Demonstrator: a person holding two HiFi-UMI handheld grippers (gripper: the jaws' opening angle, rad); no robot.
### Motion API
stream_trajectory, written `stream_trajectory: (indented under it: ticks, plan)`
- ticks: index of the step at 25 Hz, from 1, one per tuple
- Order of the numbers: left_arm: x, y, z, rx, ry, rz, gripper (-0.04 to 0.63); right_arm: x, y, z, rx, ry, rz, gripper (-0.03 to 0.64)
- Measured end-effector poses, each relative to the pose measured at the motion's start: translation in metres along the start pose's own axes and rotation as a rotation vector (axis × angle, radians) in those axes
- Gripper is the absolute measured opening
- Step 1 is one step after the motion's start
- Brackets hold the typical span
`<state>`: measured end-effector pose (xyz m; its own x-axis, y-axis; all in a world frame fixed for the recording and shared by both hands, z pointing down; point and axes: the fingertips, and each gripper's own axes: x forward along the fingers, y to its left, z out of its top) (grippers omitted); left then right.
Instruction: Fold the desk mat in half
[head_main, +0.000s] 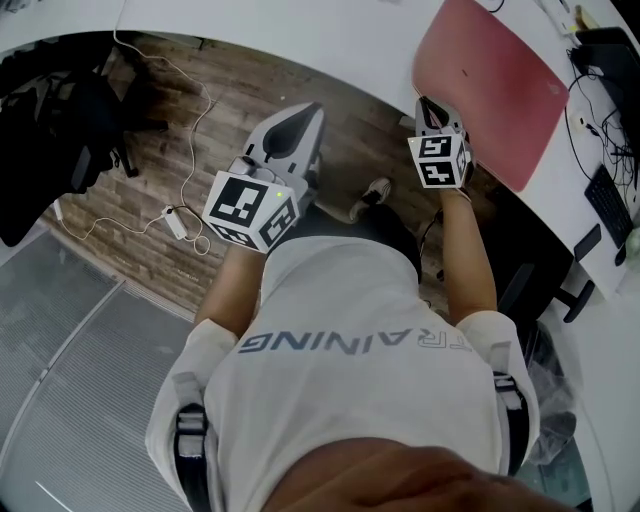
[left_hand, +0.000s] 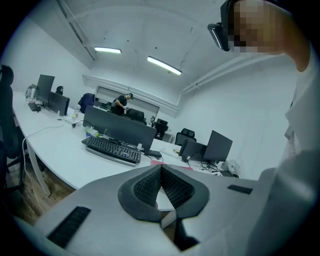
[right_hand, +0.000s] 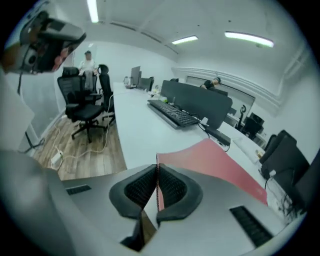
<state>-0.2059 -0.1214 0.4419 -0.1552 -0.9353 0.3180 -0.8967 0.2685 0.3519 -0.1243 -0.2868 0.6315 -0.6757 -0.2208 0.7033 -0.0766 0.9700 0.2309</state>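
Note:
The red desk mat (head_main: 495, 80) lies on the curved white desk (head_main: 330, 40) at the upper right of the head view. My right gripper (head_main: 430, 108) is at the mat's near corner and is shut on it. In the right gripper view the mat's thin edge (right_hand: 159, 192) runs between the ribbed pads, and the mat (right_hand: 220, 165) rises from the desk toward them. My left gripper (head_main: 300, 120) hovers over the wooden floor, left of the mat and short of the desk edge. Its pads meet at the tip (left_hand: 161, 169) with nothing between them.
A black keyboard (right_hand: 172, 114) and a row of monitors (right_hand: 200, 107) stand on the desk beyond the mat. More cables and a keyboard (head_main: 610, 205) sit at the desk's right end. A black office chair (right_hand: 85, 107) and a power strip with cables (head_main: 175, 218) occupy the floor to the left.

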Motion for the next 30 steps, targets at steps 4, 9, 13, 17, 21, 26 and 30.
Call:
stream_trajectory:
  ticks: [4, 9, 13, 17, 21, 26, 30]
  plan:
    - [0.01, -0.018, 0.005, 0.021, 0.006, -0.046, 0.028, -0.021, -0.025, 0.001, 0.196, -0.089, -0.021, 0.032]
    - [0.025, -0.042, 0.009, 0.048, 0.014, -0.103, 0.028, -0.048, -0.058, -0.004, 0.303, -0.149, -0.083, 0.032]
    - [0.036, -0.062, 0.011, 0.067, 0.022, -0.144, 0.028, -0.07, -0.082, -0.015, 0.336, -0.169, -0.14, 0.032]
    - [0.048, -0.082, 0.012, 0.086, 0.028, -0.181, 0.028, -0.09, -0.104, -0.031, 0.367, -0.176, -0.188, 0.032]
    - [0.057, -0.101, 0.01, 0.1, 0.036, -0.209, 0.028, -0.107, -0.118, -0.05, 0.395, -0.178, -0.223, 0.032]
    - [0.066, -0.127, 0.006, 0.12, 0.048, -0.244, 0.028, -0.128, -0.132, -0.077, 0.429, -0.174, -0.262, 0.034]
    - [0.074, -0.148, 0.0, 0.131, 0.063, -0.272, 0.028, -0.143, -0.141, -0.101, 0.458, -0.16, -0.283, 0.034]
